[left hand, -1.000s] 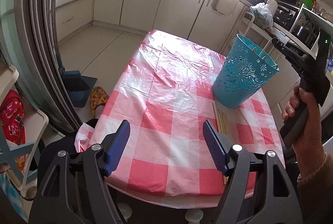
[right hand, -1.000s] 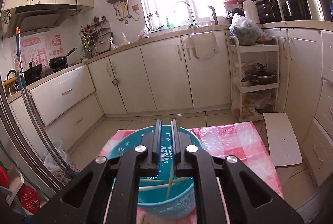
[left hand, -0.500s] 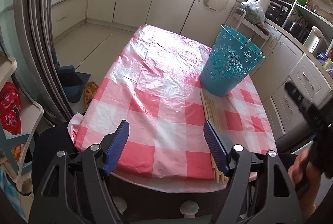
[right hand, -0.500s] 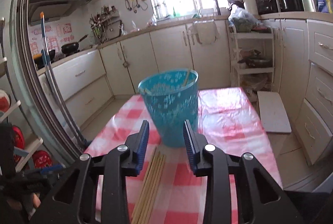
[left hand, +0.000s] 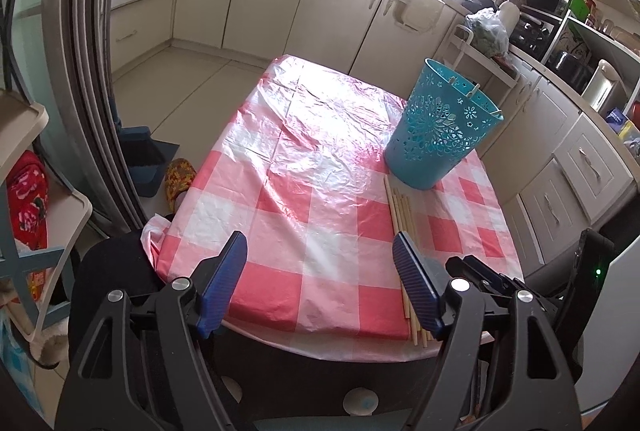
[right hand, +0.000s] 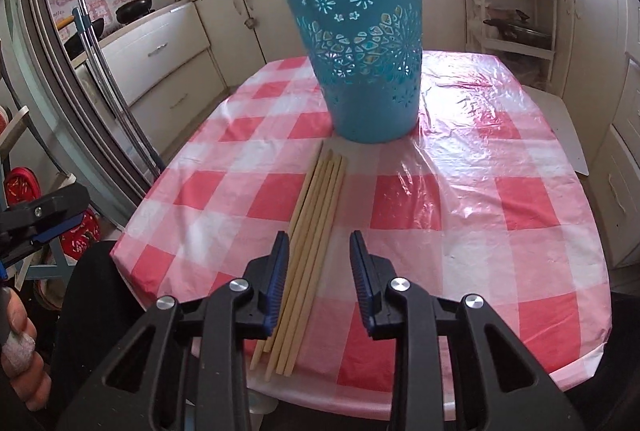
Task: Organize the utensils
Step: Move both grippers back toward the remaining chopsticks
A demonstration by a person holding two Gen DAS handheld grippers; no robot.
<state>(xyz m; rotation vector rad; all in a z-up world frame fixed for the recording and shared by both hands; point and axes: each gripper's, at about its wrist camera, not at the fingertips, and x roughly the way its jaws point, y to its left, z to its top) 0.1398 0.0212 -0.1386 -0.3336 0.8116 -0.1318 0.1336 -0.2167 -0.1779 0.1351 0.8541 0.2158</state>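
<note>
The task is sitting partway through, judging by how things are lying: a couple of chopstick ends are poking above the rim of the teal basket, so some are already standing inside it, while a bundle of loose chopsticks is lying flat on the checked surface just in front of the basket, reaching from near its base to the near edge. Those are what is left to move. The right gripper is hanging low over the near end of that bundle with its fingers partly apart; they have just been narrowing a little, the sticks are showing between and below them, and nothing is being pinched yet. The left gripper is waiting wide open and empty, off to the basket's left near the front edge of the surface. The next pick-up looks likely to come from this bundle.
</note>
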